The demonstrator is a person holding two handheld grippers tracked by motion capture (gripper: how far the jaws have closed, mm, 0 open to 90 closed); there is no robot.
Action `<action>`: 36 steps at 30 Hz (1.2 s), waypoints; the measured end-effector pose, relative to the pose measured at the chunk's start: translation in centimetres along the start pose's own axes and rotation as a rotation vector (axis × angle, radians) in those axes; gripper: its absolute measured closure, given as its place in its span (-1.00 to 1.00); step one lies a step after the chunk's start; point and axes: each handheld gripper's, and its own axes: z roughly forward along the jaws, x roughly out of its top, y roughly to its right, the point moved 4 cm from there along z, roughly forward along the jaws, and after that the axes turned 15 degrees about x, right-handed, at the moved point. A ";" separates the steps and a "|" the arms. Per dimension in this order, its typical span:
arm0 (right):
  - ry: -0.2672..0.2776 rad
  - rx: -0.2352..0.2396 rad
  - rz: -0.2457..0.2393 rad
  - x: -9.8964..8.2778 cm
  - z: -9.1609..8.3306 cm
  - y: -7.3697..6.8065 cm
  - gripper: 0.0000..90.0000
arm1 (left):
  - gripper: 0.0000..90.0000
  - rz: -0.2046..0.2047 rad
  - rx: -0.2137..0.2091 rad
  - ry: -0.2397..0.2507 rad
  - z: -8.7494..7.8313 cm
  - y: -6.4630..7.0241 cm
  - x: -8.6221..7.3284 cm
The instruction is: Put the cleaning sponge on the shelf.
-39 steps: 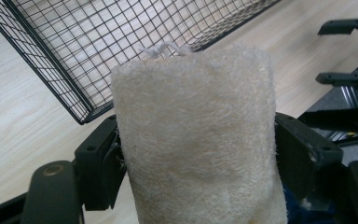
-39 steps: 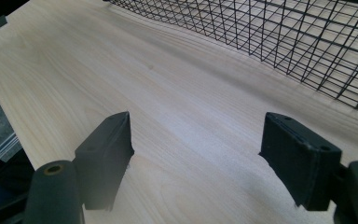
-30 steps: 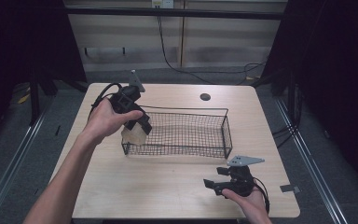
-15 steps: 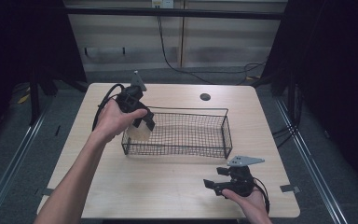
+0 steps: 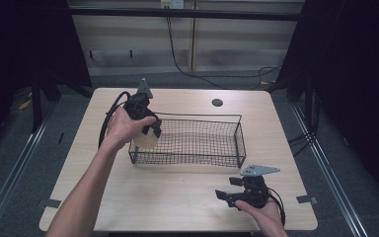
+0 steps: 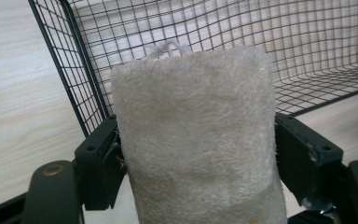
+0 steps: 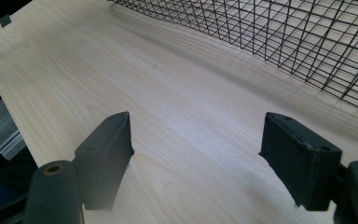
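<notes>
Moved over one basket, left gripper grips one sponge — right gripper gapes.

no readable text, no labels, no brands, no numbers

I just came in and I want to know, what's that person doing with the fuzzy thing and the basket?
A person holds a gripper in each hand at a wooden table. The left gripper is clamped on a pale, fuzzy loofah sponge and holds it over the left end of a black wire basket. The basket looks empty. The right gripper rests near the table's front edge with its jaws open, holding nothing.
</notes>
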 end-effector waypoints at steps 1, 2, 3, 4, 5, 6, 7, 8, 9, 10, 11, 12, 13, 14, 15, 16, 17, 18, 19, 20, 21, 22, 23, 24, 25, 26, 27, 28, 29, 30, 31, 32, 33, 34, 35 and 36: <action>0.000 0.000 0.000 0.0 0.0 0.0 -0.46 | -0.44 0.002 0.011 -0.009 0.2 -0.1 0.0; 0.000 0.000 0.000 0.0 0.0 0.0 -0.46 | -0.44 -0.003 0.019 -0.013 0.4 0.0 0.0; 0.000 0.001 -0.001 0.0 0.0 0.0 -0.46 | -0.44 -0.001 0.024 -0.015 0.5 0.0 0.0; 0.000 0.000 0.000 0.0 0.0 0.0 -0.46 | -0.44 -0.011 0.026 -0.015 0.7 0.0 0.1; 0.000 0.000 0.000 0.0 0.0 0.0 -0.46 | -0.44 -0.010 0.025 -0.015 0.8 0.0 0.1; 0.000 -0.001 -0.001 0.0 0.0 0.0 -0.46 | -0.44 -0.020 0.022 -0.017 0.8 0.0 0.1; 0.000 -0.001 -0.001 0.0 0.0 0.0 -0.46 | -0.44 -0.028 0.025 -0.018 1.0 0.0 0.2; 0.000 -0.001 -0.001 0.0 0.0 0.0 -0.46 | -0.44 -0.028 0.025 -0.018 1.0 0.0 0.2; 0.000 0.000 -0.001 0.0 0.0 0.0 -0.46 | -0.44 -0.035 0.029 -0.026 1.3 0.0 0.2; 0.000 0.000 -0.002 0.0 0.0 0.0 -0.46 | -0.44 -0.033 0.032 -0.031 1.5 0.0 0.2; 0.001 0.001 -0.004 0.0 0.0 0.0 -0.46 | -0.44 -0.037 0.030 -0.029 1.7 0.1 0.3; 0.001 0.001 -0.004 0.0 0.0 0.0 -0.46 | -0.44 -0.037 0.030 -0.029 1.7 0.1 0.3; 0.000 0.002 -0.002 0.0 0.0 0.0 -0.46 | -0.44 -0.028 0.034 -0.038 2.1 0.0 0.3; 0.000 0.002 -0.002 0.0 0.0 0.0 -0.46 | -0.44 -0.037 0.035 -0.040 2.2 0.0 0.3; 0.001 0.002 -0.005 0.0 0.0 0.0 -0.46 | -0.44 -0.031 0.038 -0.040 2.3 0.0 0.4; 0.001 0.003 -0.004 0.0 0.0 0.0 -0.46 | -0.44 -0.037 0.042 -0.040 2.4 0.1 0.4; 0.001 0.003 -0.005 0.0 0.0 0.0 -0.46 | -0.44 -0.032 0.038 -0.047 2.5 0.0 0.4; 0.001 0.002 -0.004 0.0 0.0 0.0 -0.46 | -0.44 -0.036 0.036 -0.046 2.5 0.0 0.5; -0.001 0.001 0.000 0.0 0.0 0.0 -0.46 | -0.44 -0.042 0.039 -0.041 2.6 0.0 0.5; 0.000 0.003 -0.003 0.0 0.0 0.0 -0.46 | -0.44 -0.035 0.035 -0.047 2.7 0.0 0.5; 0.000 0.003 -0.005 0.0 0.0 0.0 -0.46 | -0.44 -0.036 0.035 -0.050 2.7 0.0 0.6; 0.000 0.003 -0.006 0.0 0.0 0.0 -0.46 | -0.44 -0.036 0.033 -0.047 2.8 0.0 0.6; -0.001 0.004 -0.006 0.0 0.0 0.0 -0.46 | -0.44 -0.033 0.037 -0.049 2.9 0.1 0.6; 0.000 0.002 -0.006 0.0 0.0 -0.1 -0.46 | -0.44 -0.039 0.038 -0.048 3.0 0.1 0.7; 0.002 0.003 -0.009 0.0 0.0 -0.1 -0.46 | -0.44 -0.039 0.038 -0.048 3.0 0.1 0.7; 0.000 0.004 -0.006 0.0 0.0 -0.1 -0.46 | -0.44 -0.036 0.033 -0.050 3.1 0.1 0.8; -0.002 0.004 -0.001 0.0 0.0 -0.2 -0.46 | -0.44 -0.037 0.028 -0.053 3.2 0.1 0.9; -0.002 0.004 -0.003 0.0 0.0 -0.2 -0.46 | -0.44 -0.041 0.029 -0.057 3.2 0.0 1.0; -0.002 0.005 -0.002 0.0 0.0 -0.2 -0.46 | -0.44 -0.045 0.031 -0.056 3.2 -0.1 1.0; 0.000 0.006 -0.005 0.0 0.0 -0.1 -0.46 | -0.44 -0.049 0.036 -0.055 3.3 -0.1 1.1; 0.000 0.005 -0.005 0.0 0.0 -0.1 -0.46 | -0.44 -0.051 0.032 -0.058 3.4 -0.2 1.1; 0.000 0.006 -0.006 0.0 0.0 -0.1 -0.46 | -0.44 -0.053 0.033 -0.060 3.6 -0.3 1.2; 0.000 0.006 -0.006 0.0 0.0 -0.1 -0.46 | -0.44 -0.053 0.033 -0.060 3.6 -0.3 1.2; 0.000 0.006 -0.006 0.0 0.0 -0.1 -0.46 | -0.44 -0.065 0.041 -0.055 3.9 -0.3 1.4; -0.002 0.007 -0.001 0.0 0.0 -0.1 -0.46 | -0.44 -0.055 0.050 -0.067 4.1 -0.4 1.4; -0.002 0.007 0.000 0.0 0.0 -0.2 -0.46 | -0.44 -0.054 0.047 -0.070 4.3 -0.3 1.4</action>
